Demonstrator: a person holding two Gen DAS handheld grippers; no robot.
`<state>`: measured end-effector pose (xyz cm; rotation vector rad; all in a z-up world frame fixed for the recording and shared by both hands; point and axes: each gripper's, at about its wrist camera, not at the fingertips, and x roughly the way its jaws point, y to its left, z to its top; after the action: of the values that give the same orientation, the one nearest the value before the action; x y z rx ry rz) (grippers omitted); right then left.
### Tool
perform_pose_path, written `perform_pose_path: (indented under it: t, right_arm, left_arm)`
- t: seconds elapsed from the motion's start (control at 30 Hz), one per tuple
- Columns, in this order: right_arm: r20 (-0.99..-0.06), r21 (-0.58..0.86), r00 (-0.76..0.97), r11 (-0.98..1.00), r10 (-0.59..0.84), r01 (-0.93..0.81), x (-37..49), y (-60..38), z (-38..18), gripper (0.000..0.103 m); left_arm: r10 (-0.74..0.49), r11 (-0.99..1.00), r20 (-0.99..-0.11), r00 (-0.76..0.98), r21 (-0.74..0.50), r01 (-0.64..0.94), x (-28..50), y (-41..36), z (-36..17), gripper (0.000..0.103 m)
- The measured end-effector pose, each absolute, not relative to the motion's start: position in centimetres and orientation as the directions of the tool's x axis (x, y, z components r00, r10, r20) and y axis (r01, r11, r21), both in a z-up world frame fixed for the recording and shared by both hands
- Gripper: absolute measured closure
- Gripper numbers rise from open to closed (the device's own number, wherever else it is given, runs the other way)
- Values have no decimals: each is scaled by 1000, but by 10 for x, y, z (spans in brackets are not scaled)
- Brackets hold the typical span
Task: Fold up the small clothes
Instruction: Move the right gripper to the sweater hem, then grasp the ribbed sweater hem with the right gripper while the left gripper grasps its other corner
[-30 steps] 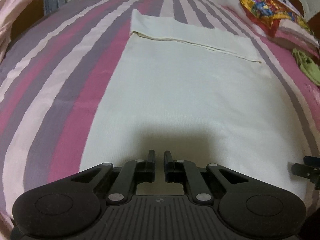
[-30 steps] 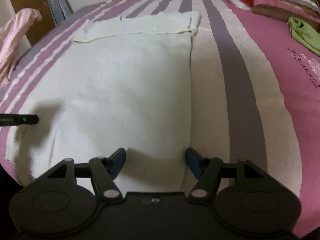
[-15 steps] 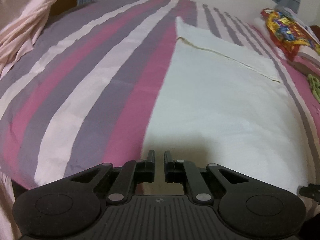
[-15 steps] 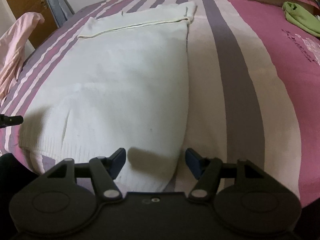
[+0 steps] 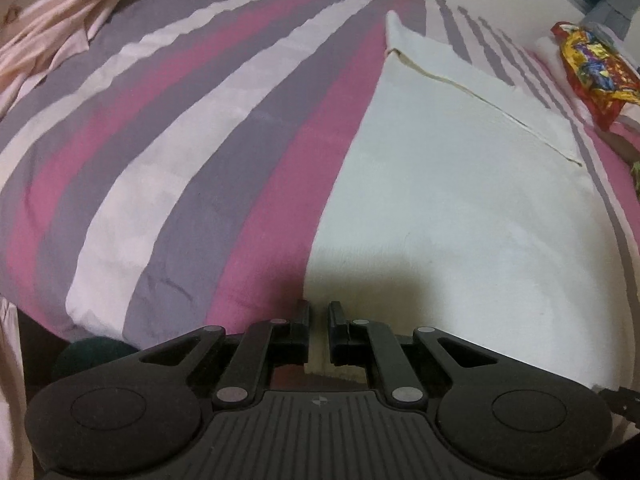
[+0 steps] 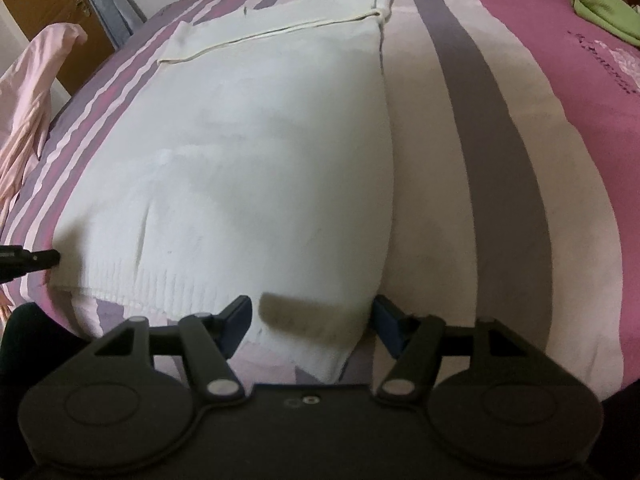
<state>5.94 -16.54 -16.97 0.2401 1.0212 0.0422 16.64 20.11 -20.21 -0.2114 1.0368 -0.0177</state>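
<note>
I see the striped bedspread (image 5: 208,128) running ahead of my fingers, pink cloth (image 5: 48,24) bunched far ahead to their left, a colourful packet (image 5: 592,60) far ahead to their right, a green cloth (image 6: 600,12) beyond.

No text can be read. Dark stitched lettering on the pink bedspread (image 6: 600,52), far right of the right gripper (image 6: 312,320), is too blurred to make out.
</note>
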Motion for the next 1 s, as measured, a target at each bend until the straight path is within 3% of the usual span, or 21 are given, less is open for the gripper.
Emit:
perform_pose_path:
  t: [0.17, 0.33, 0.53, 0.73, 0.77, 0.83, 0.87, 0.93, 1.0]
  right_arm:
    - [-840, 227, 522, 970, 150, 87, 52, -165, -168, 37]
    - [-842, 228, 517, 970, 151, 88, 50, -163, -170, 37]
    - [-832, 231, 536, 968, 146, 95, 46, -166, -165, 37]
    - [-828, 231, 541, 969, 147, 90, 43, -166, -164, 37]
    - [-829, 232, 539, 969, 149, 90, 43, -166, -164, 37]
    - [-830, 237, 537, 967, 153, 91, 43, -166, -165, 37]
    - [-832, 237, 534, 967, 152, 93, 43, -167, -166, 37]
    - [-832, 236, 534, 967, 152, 93, 43, -166, -166, 37]
    - [-831, 235, 536, 968, 152, 90, 42, -165, -165, 37]
  left_arm:
    - [-154, 954, -850, 504, -261, -148, 158, 213, -208, 96]
    - [-123, 963, -858, 499, -225, -150, 161, 204, -208, 96]
    - [-135, 960, -783, 608, -256, -117, 147, 205, -195, 96]
    - [-138, 966, -846, 515, -229, -118, 155, 204, -206, 95]
    - [-138, 965, -843, 519, -233, -122, 154, 204, -206, 90]
    - [-142, 960, -843, 519, -244, -134, 152, 206, -207, 39]
    - [-140, 954, -828, 543, -260, -150, 148, 209, -207, 0]
    - [-158, 938, -769, 620, -314, -151, 133, 215, -203, 0]
    - [-156, 947, -793, 589, -290, -140, 138, 212, -206, 0]
